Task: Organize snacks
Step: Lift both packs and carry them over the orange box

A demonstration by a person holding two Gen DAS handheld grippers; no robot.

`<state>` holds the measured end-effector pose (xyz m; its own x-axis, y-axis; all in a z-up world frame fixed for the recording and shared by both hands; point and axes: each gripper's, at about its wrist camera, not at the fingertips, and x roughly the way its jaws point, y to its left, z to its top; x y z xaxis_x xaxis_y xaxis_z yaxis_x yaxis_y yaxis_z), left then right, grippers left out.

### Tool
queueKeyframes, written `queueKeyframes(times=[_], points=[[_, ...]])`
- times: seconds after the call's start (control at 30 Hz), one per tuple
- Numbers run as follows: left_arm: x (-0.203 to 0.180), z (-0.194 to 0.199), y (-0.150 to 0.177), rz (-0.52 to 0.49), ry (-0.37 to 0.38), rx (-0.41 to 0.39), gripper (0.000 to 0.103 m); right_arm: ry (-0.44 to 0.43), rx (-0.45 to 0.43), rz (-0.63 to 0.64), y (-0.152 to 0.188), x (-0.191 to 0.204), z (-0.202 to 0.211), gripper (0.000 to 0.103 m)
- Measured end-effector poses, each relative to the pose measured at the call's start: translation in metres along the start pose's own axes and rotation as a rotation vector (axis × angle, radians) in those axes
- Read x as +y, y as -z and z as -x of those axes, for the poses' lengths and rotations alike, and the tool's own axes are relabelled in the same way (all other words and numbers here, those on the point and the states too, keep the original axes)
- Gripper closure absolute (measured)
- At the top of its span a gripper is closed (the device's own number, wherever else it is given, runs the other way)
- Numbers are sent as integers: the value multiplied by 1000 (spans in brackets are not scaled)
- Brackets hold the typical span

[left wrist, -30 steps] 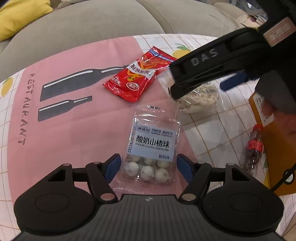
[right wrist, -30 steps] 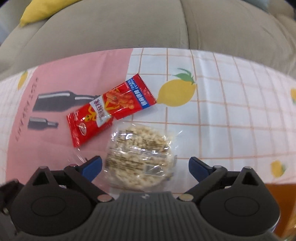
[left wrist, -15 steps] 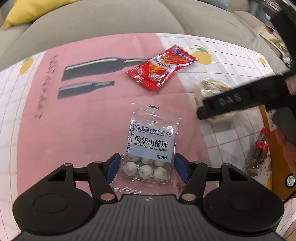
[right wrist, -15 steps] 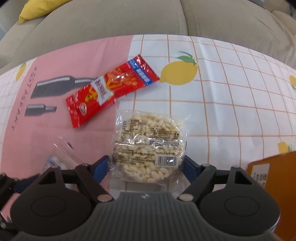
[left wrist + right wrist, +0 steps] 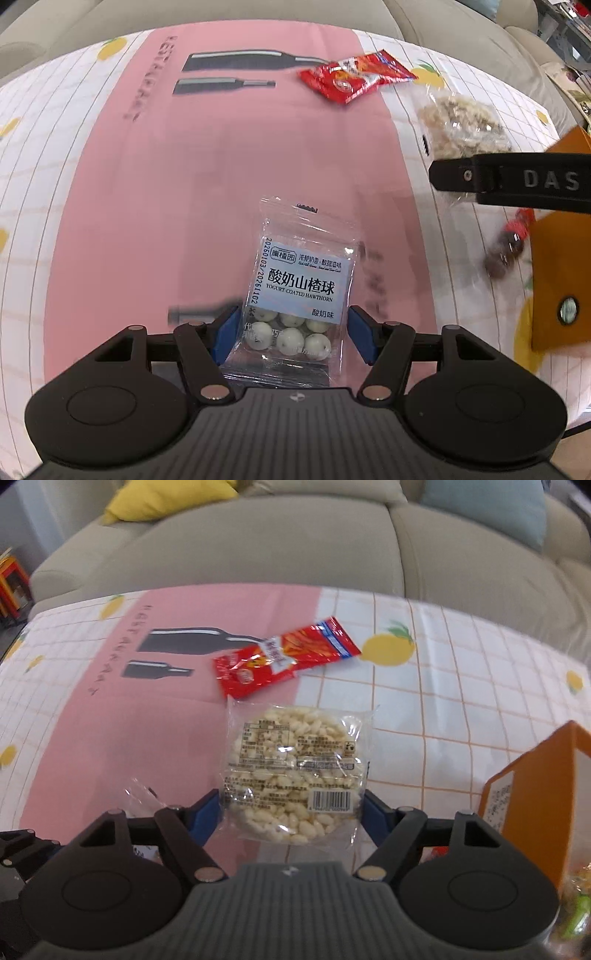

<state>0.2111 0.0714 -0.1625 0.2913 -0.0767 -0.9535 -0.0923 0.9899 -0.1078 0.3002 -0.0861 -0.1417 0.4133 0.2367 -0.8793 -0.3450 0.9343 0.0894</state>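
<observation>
Clear plastic packet of white yogurt-coated hawthorn balls (image 5: 295,295) is sitting gripped between the blue pads of the left gripper (image 5: 291,334); a red foil snack packet (image 5: 354,75) is lying far ahead, rightward. Right view: the right gripper (image 5: 291,812) is closing on a clear-wrapped puffed-rice cake (image 5: 295,768), an orange cardboard box (image 5: 539,801) standing just right.

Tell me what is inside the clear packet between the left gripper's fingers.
The yogurt-coated hawthorn packet holds white speckled balls, about six showing below its blue label. Whatever lies behind that label is covered, so the full count cannot be told.
</observation>
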Motion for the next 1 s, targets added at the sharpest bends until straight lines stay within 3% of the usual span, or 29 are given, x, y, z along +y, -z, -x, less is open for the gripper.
queueKeyframes(times=[0.23,0.4,0.57,0.77,0.9,1.0], points=[[-5,17,38,38,-14,-21,30,-18,-95,18,49,9,43,28],[-8,22,64,17,21,-127,24,-9,-162,42,98,17,75,28],[-1,30,78,46,57,-236,16,62,-214,53,141,24,88,28],[-14,21,73,20,-5,-233,15,128,-185,27,176,20,74,27],[-22,13,68,1,-45,-260,16,113,-166,23,178,14,63,27],[-26,11,68,-14,-79,-275,28,107,-159,25,182,12,58,27]])
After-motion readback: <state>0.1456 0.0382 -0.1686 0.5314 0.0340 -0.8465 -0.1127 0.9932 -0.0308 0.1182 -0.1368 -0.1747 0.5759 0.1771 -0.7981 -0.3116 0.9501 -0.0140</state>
